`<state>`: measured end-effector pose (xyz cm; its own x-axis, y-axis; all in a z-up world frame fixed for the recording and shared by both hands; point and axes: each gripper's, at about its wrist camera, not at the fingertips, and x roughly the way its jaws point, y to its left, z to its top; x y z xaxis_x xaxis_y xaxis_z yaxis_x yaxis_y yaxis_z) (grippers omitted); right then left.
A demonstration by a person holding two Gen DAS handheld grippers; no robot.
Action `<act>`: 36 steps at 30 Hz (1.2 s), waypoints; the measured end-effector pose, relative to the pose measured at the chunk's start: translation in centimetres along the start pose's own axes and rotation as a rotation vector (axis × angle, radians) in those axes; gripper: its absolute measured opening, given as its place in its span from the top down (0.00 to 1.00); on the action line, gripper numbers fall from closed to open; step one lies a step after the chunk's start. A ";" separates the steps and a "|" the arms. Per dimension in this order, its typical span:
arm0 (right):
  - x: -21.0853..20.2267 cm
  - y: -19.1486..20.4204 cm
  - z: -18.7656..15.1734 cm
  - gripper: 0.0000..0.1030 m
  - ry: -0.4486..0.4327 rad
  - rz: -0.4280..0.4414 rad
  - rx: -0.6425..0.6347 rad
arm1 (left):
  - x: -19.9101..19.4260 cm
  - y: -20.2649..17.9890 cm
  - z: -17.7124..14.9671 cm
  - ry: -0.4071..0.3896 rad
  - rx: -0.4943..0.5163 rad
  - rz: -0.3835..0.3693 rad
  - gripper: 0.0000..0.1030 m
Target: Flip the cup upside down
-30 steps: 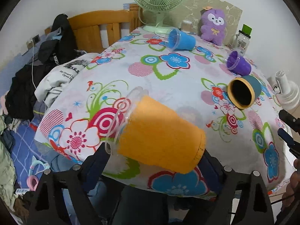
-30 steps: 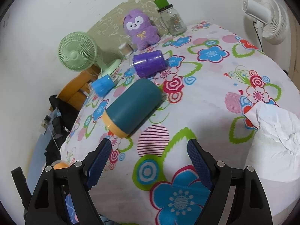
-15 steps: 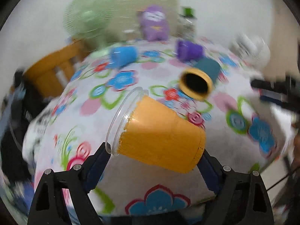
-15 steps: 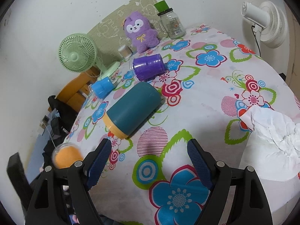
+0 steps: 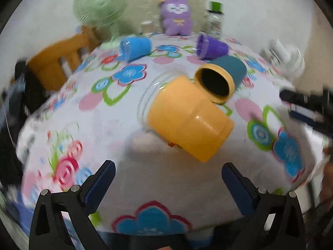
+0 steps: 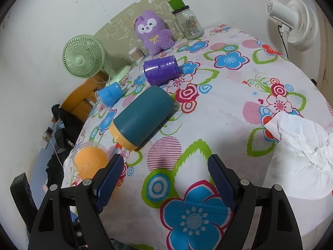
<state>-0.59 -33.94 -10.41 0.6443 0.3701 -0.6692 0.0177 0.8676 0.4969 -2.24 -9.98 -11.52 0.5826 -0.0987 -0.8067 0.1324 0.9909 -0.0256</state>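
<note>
My left gripper [image 5: 166,179] has its fingers spread wide and holds nothing. The orange cup [image 5: 187,118] lies ahead of the fingertips, slightly toward my right finger, apart from both pads. It is on its side on the flowered tablecloth [image 5: 124,125], closed base toward me, clear rim pointing away. In this view its far side overlaps the yellow rim of the teal cup [image 5: 220,79], which also lies on its side; contact between the two cannot be confirmed, and the view is blurred. Beyond them, a blue cup [image 5: 136,48] and a purple cup [image 5: 212,48] lie on their sides too. My right gripper [image 6: 164,179] is likewise spread wide and empty, above a bare patch of cloth, with the teal cup beyond my left finger and crumpled white paper [image 6: 301,156] out past my right finger. From this side the orange cup sits low, outside my left finger, near the table edge. Judged step: the orange cup is not yet inverted, so the flip is unfinished. The next move likely calls for the left fingers to advance around the cup body, close across its width, then rotate until the rim faces down, with clearance from the teal cup.
</note>
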 end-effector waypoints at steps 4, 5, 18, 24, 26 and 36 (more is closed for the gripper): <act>0.1 0.0 -0.2 0.17 0.000 0.006 -0.002 | -0.4 0.1 0.8 -0.040 -0.184 -0.073 0.00; 0.1 -0.1 -0.2 0.17 -0.002 0.007 0.003 | -0.4 -0.1 1.1 -0.058 -0.216 -0.066 0.00; -1.3 -3.8 -0.3 0.17 -0.020 -0.024 0.058 | 2.6 -3.7 3.1 -0.083 -0.299 -0.062 0.15; -1.5 -5.2 -0.4 0.17 -0.027 -0.012 0.084 | 3.5 -3.9 2.7 -0.058 -0.261 -0.041 0.40; -1.5 -5.2 -0.3 0.17 -0.028 -0.013 0.082 | 3.1 -3.8 2.6 -0.060 -0.245 -0.038 0.44; -1.4 -4.4 -0.6 0.18 -0.025 0.006 0.068 | -0.2 -1.6 3.1 -0.127 -0.214 -0.018 0.46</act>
<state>-2.06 -38.10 -11.98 0.6633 0.3666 -0.6524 0.0648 0.8404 0.5381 -0.07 -11.84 -9.53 0.6799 -0.1136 -0.7244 -0.0216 0.9844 -0.1746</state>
